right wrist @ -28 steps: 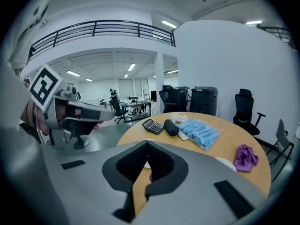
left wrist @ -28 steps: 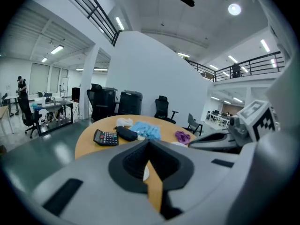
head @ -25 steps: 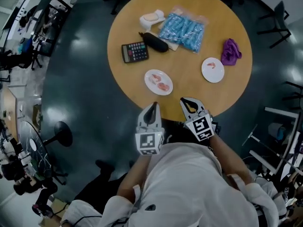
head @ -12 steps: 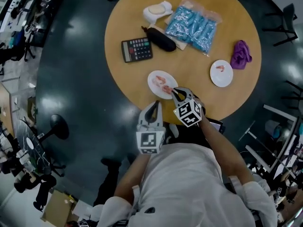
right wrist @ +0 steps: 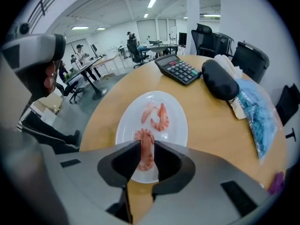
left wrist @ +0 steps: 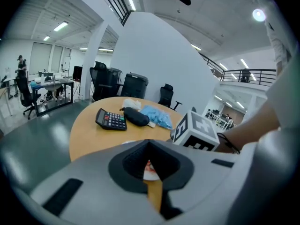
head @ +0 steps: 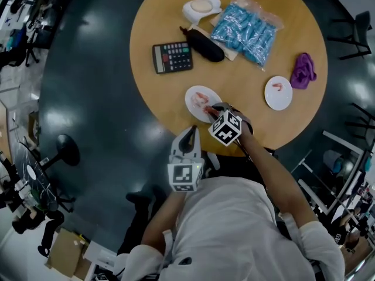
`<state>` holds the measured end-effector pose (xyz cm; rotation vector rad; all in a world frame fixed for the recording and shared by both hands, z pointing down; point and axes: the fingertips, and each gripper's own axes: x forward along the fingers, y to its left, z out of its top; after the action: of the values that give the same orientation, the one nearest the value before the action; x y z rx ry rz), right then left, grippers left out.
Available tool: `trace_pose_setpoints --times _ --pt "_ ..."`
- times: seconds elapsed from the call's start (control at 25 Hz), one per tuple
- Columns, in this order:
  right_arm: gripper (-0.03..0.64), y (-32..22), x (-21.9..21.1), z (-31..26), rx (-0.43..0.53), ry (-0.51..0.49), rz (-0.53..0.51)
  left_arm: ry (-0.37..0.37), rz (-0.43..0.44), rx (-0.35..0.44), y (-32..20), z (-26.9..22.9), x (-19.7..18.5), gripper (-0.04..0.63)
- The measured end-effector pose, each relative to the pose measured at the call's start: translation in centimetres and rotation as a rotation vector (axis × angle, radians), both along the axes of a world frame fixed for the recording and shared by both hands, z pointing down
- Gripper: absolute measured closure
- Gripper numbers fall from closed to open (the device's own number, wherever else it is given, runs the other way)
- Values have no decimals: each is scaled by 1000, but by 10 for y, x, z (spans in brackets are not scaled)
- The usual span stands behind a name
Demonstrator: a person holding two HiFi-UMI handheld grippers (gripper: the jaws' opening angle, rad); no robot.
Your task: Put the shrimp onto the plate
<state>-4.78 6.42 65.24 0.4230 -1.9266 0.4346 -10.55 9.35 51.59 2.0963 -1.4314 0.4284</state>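
1. On the near plate (right wrist: 179, 128), centre of the tabletop (right wrist: 220, 139): two loose shrimp (right wrist: 161, 116).
2. On the far plate (head: 270, 98), right of frame: one small shrimp (head: 279, 87).
3. Clamped between the right gripper (right wrist: 146, 143) fingers: a third shrimp (right wrist: 146, 153), over the near plate's lower edge.
4. Left gripper (left wrist: 149, 143) fingers pressed together, empty.

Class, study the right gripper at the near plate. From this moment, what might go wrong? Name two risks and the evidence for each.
1. The right gripper pinches the shrimp across a narrow part of its body, low over the plate. The shrimp may slip or twist free when lifted.
2. Two loose shrimps lie just beyond the jaws, and the plate sits near the table edge. A sideways nudge could scatter them or shift the plate.
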Motion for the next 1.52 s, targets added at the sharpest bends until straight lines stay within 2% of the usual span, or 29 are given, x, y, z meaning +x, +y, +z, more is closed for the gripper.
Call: trace_pose_setpoints --times 0.28,0.44,0.6,0.68,0.76,0.92,1.0,1.08,1.24,1.52 --pt "561 3 -3 1 -15 42 -54 2 -13 -2 -1 1 -2 588" --pt "563 -1 1 -9 1 23 -13 -1 -6 11 -3 -5 -1 588" --pt "563 -11 13 -41 54 -47 65 -8 5 25 -8 -11 3 588" --pt "563 -20 38 -59 86 -75 137 -10 12 25 -11 -13 10 588" --pt "563 -32 85 -70 116 -70 245 -10 23 29 -14 -17 18 588" --pt "563 -65 216 -64 162 24 517 -15 49 43 -21 -24 35 588" --pt "563 -78 278 -50 174 86 611 -20 60 39 -22 -24 44 588" --pt "563 -88 320 -34 167 117 677 -27 69 28 -20 -22 51 588" --pt "563 -98 355 -7 121 108 758 -30 76 -3 -14 -19 63 588" --pt "560 -108 356 1 146 108 766 -14 47 8 -17 -25 73 588"
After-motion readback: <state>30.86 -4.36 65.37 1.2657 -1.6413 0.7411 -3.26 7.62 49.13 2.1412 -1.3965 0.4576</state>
